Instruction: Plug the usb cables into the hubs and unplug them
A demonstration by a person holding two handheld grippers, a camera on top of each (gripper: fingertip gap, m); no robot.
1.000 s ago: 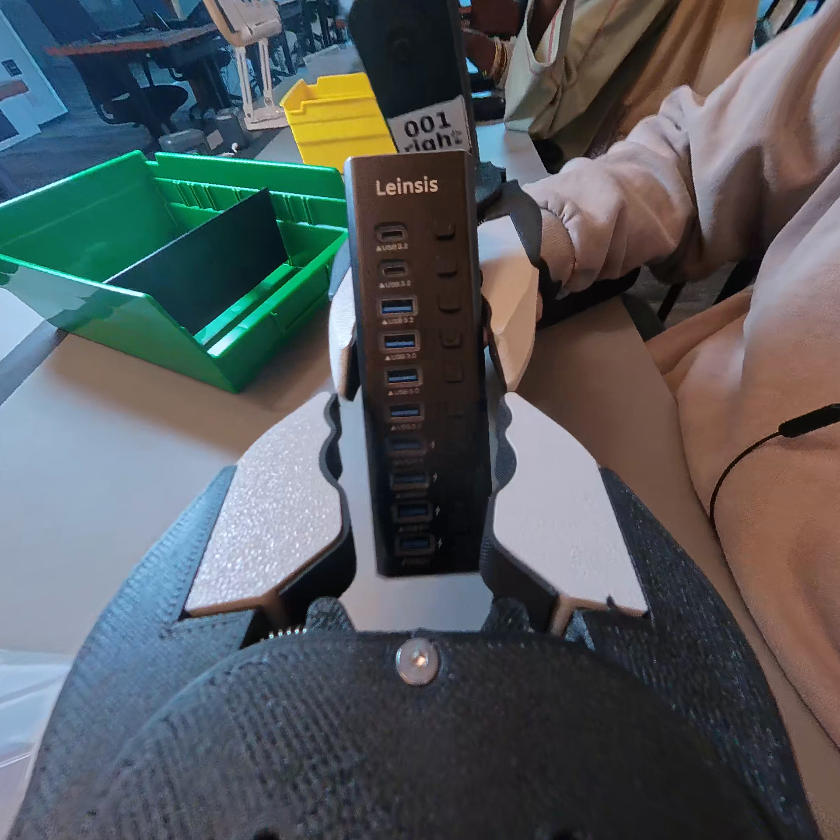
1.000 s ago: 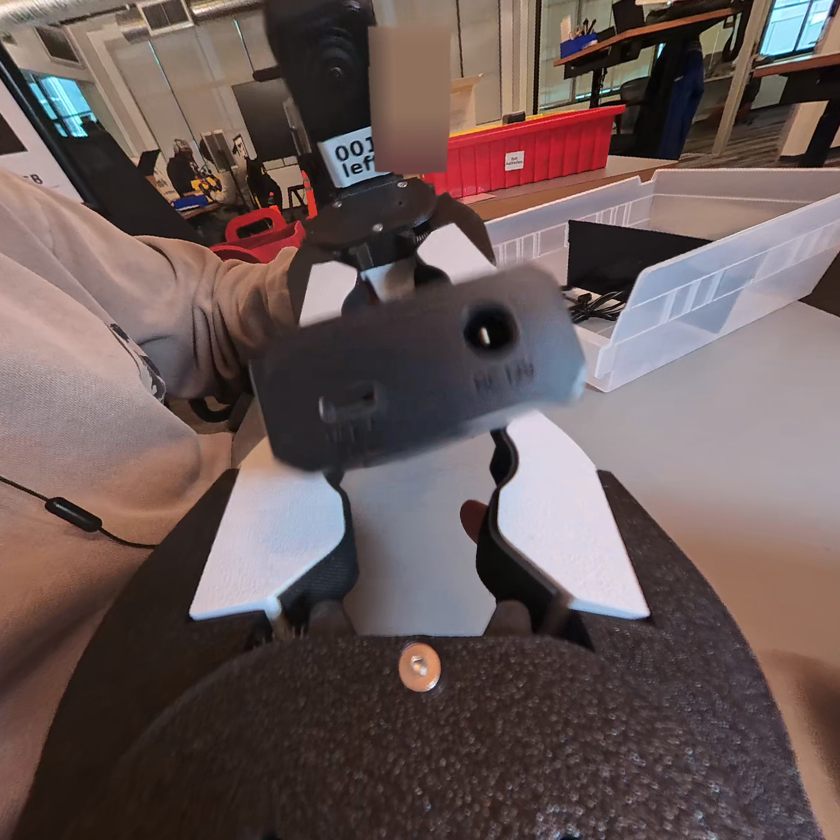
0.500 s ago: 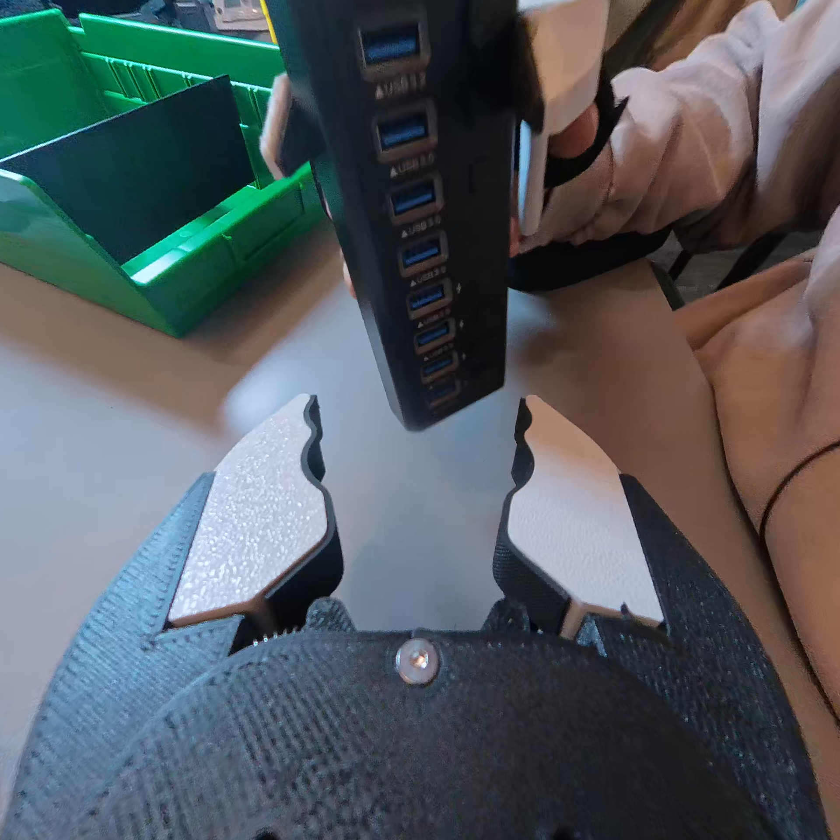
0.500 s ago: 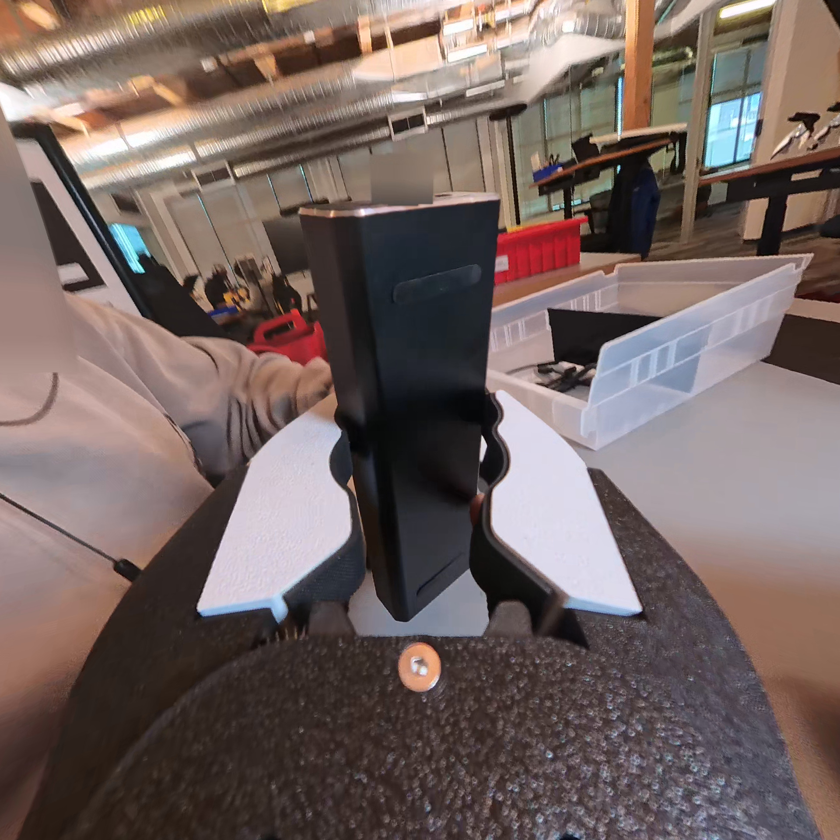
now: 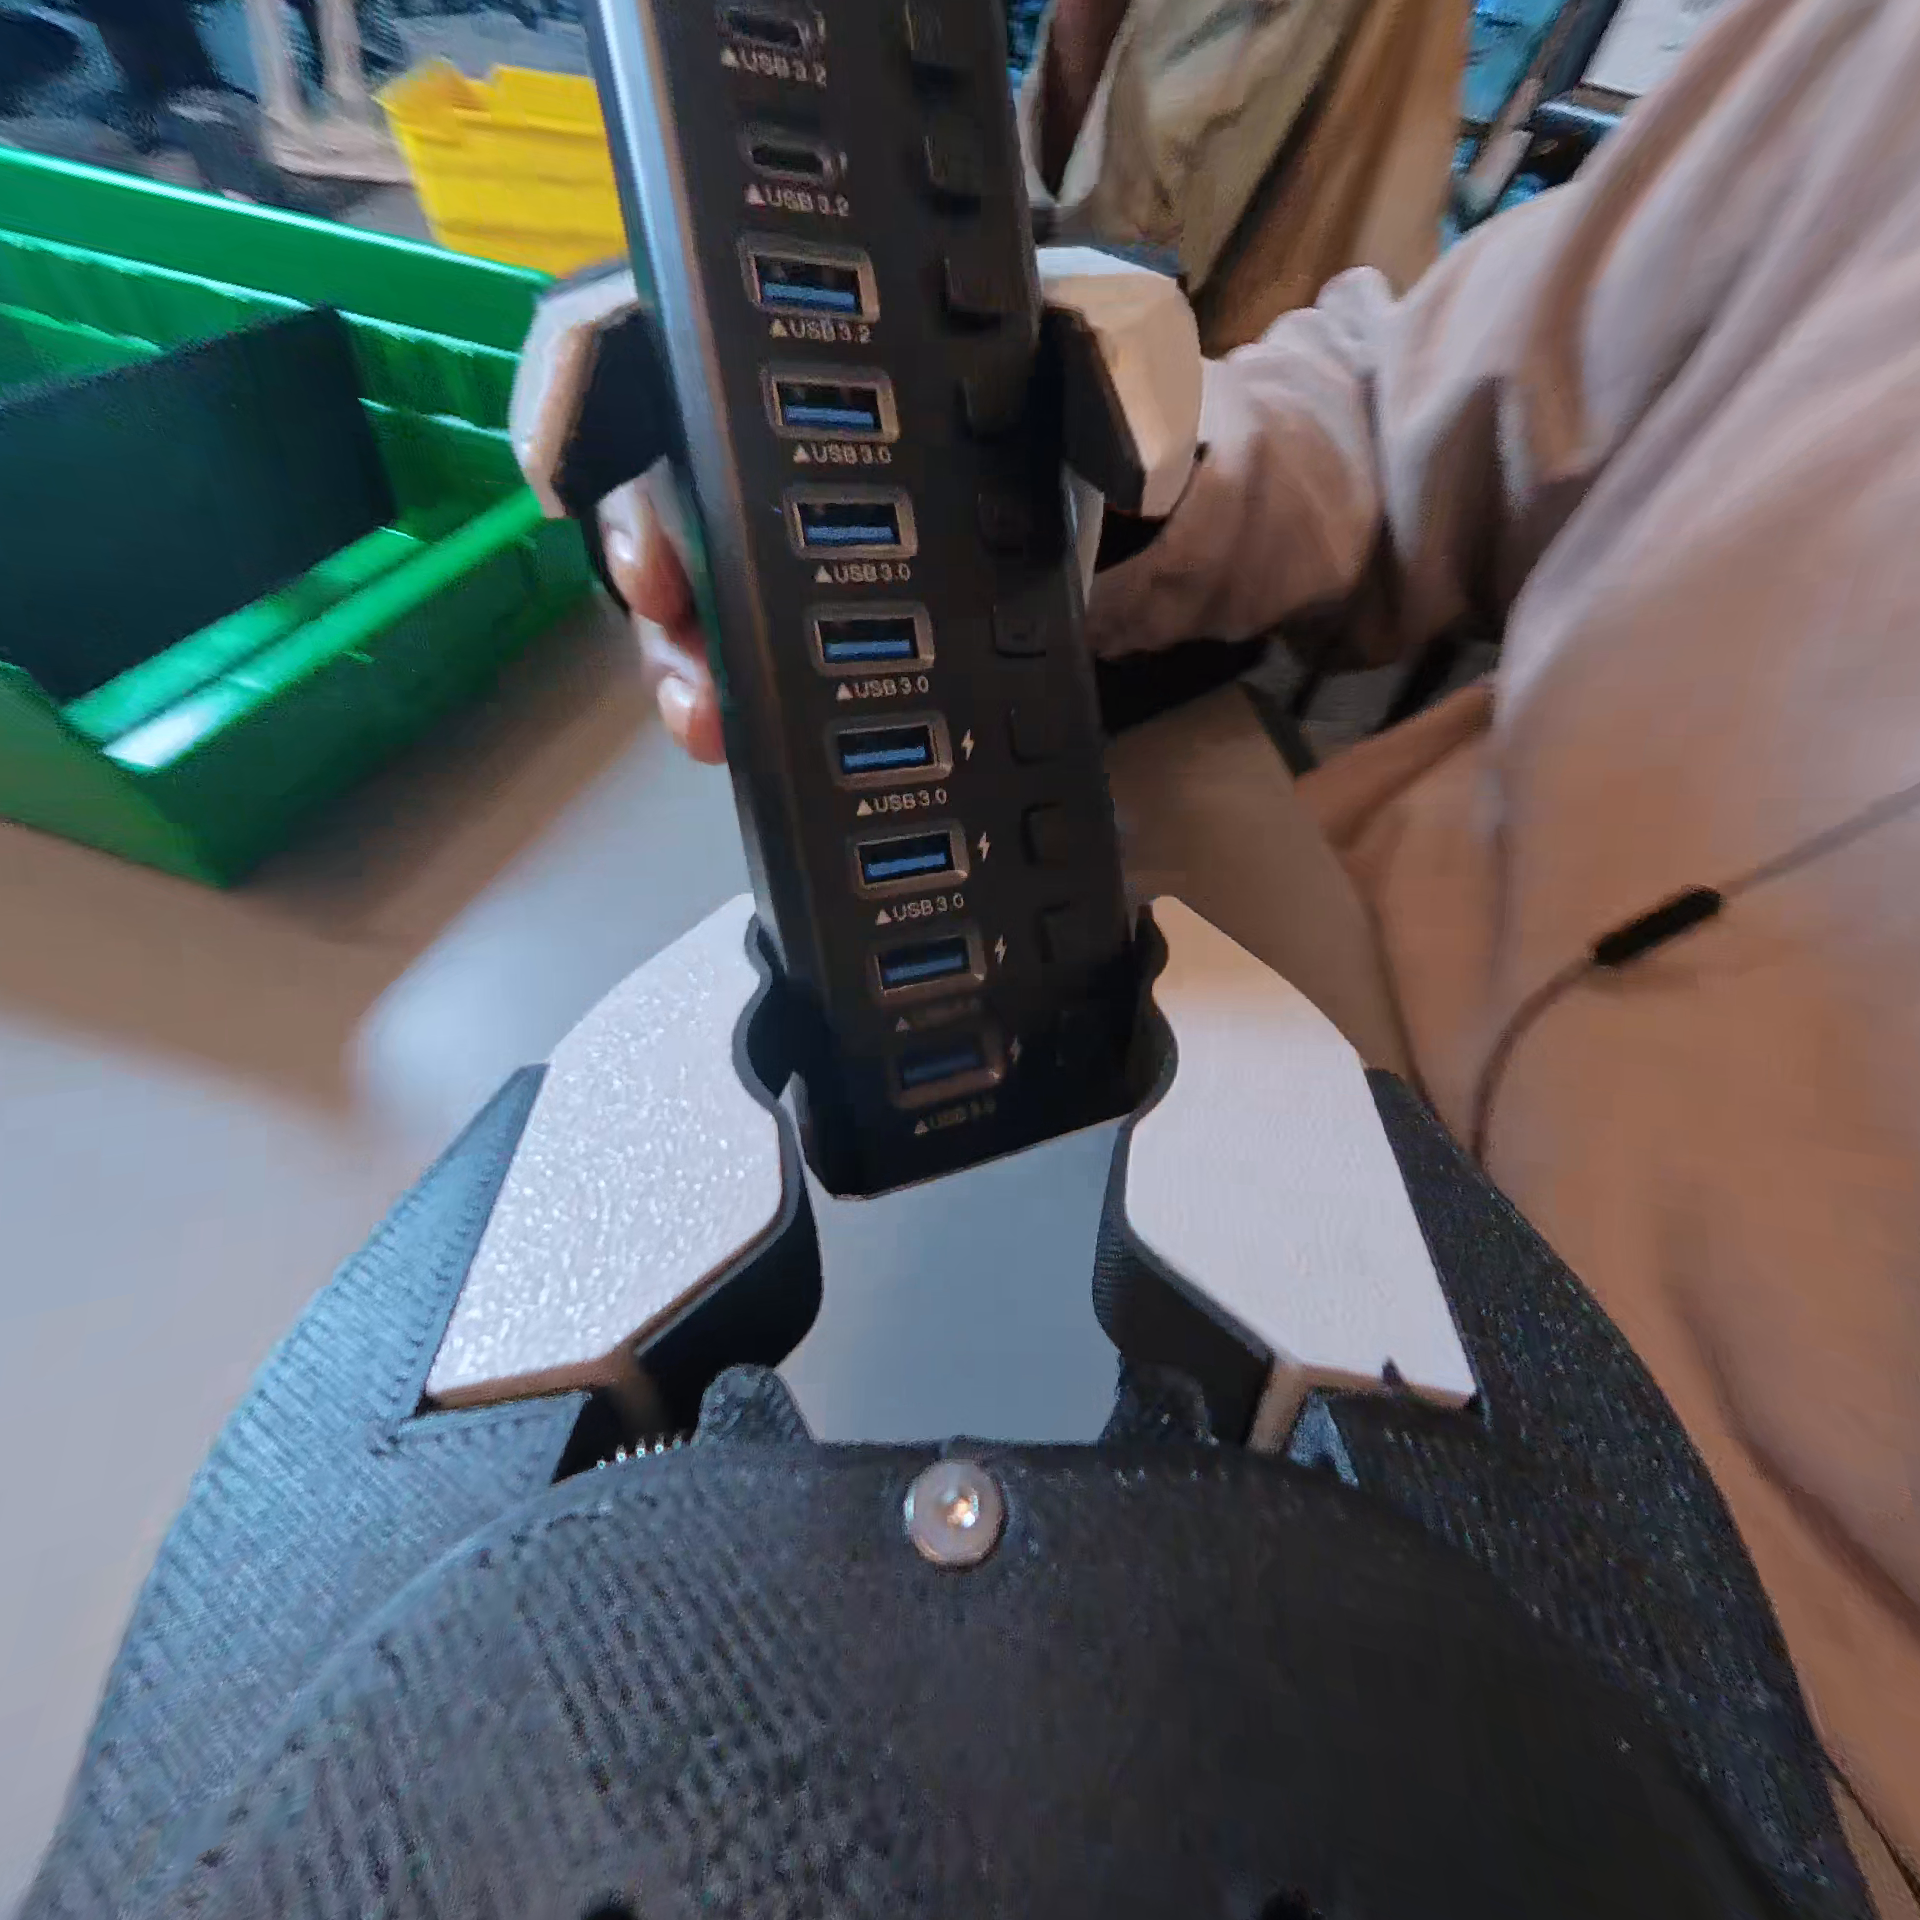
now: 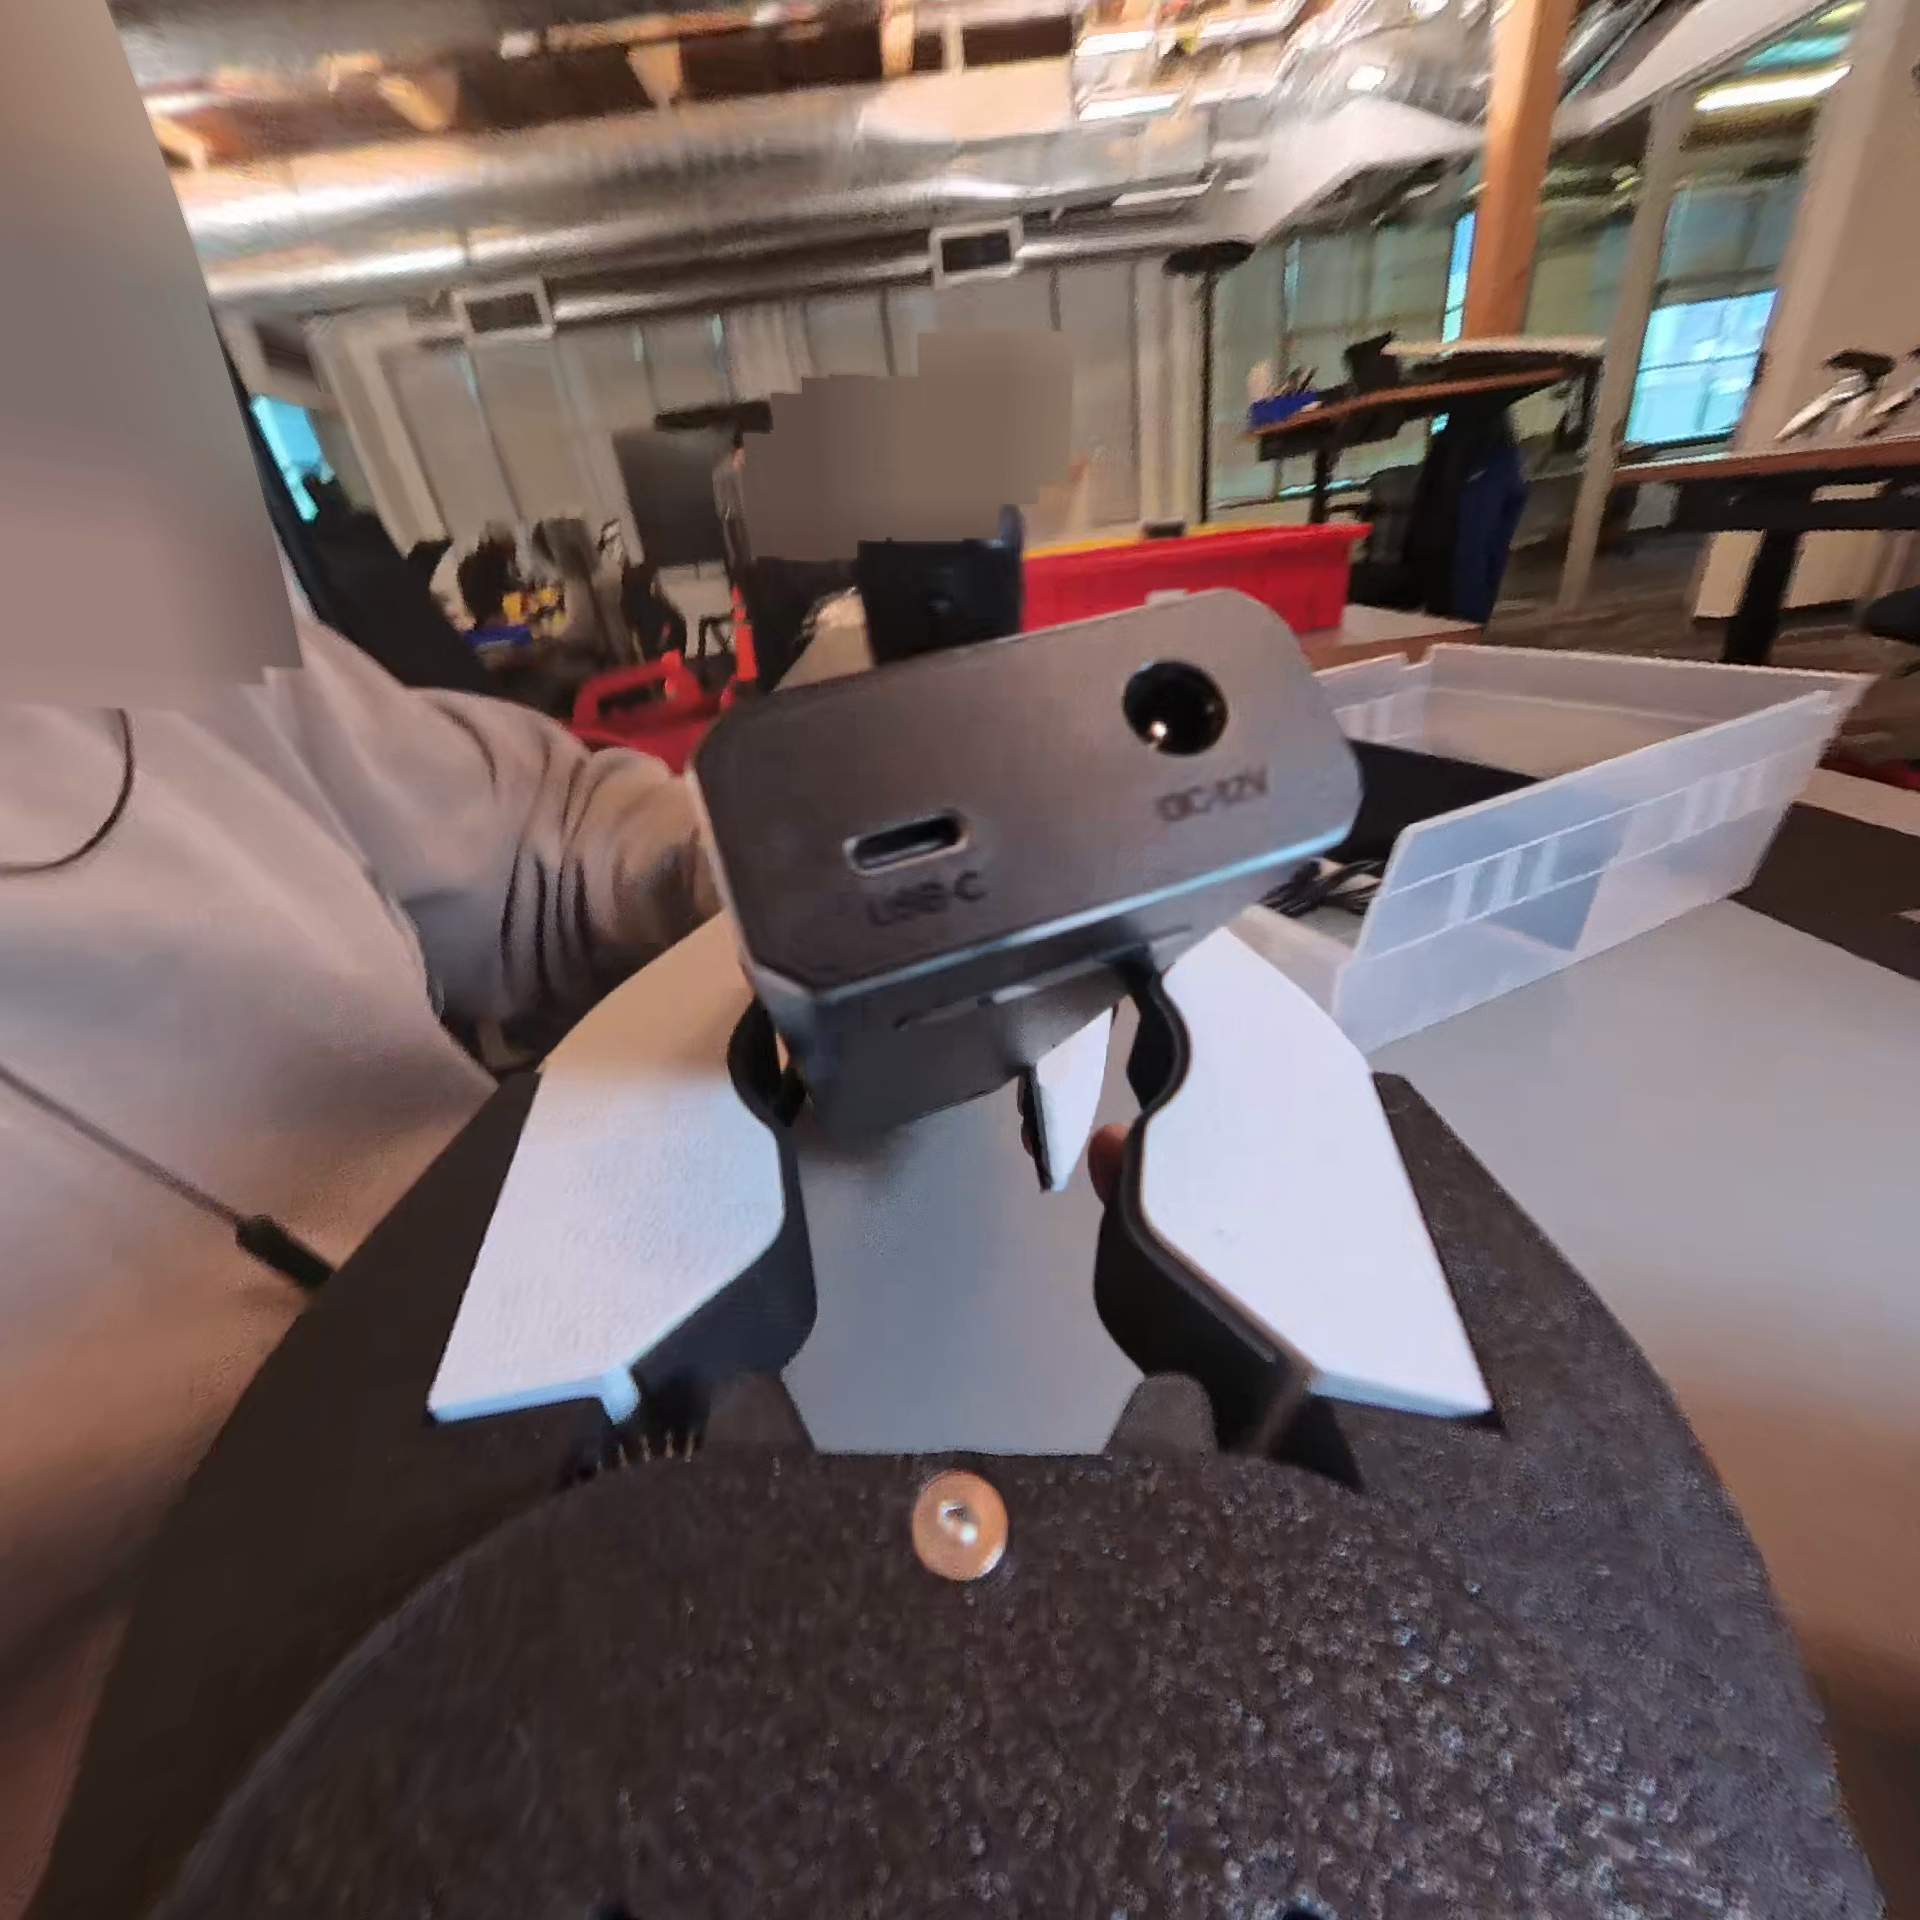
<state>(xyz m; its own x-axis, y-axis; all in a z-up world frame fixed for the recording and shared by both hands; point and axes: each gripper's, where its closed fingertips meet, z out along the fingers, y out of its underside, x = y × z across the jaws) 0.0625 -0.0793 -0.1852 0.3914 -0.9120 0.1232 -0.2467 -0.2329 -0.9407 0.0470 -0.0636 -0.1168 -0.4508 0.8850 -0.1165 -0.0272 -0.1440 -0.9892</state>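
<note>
A long black USB hub [image 5: 894, 623] with a row of blue ports stands nearly upright above the table. My left gripper [image 5: 951, 935] is shut on its lower end. My right gripper [image 5: 842, 395] is shut on it farther up, one finger on each side. In the right wrist view the hub's end face [image 6: 1029, 810], with a small port and a round jack, tilts toward the camera above my right gripper [image 6: 956, 1018]. One white finger [image 6: 1070, 1091] of the left gripper shows below it. Black cables [image 6: 1320, 888] lie in a clear bin.
A green bin [image 5: 260, 665] with a black divider [image 5: 177, 520] sits on the grey table [image 5: 208, 1143], a yellow bin [image 5: 509, 156] behind it. The clear bin [image 6: 1558, 862] stands at the right, a red bin [image 6: 1195, 571] beyond. The person's sleeve [image 5: 1455, 468] and body are close by. About 7 cm separates my left fingertips from my right.
Half a second ago my left gripper was open below the hub, held only by the right. Now the left gripper has closed on the hub's lower end, and the hub's top tilts toward the right camera.
</note>
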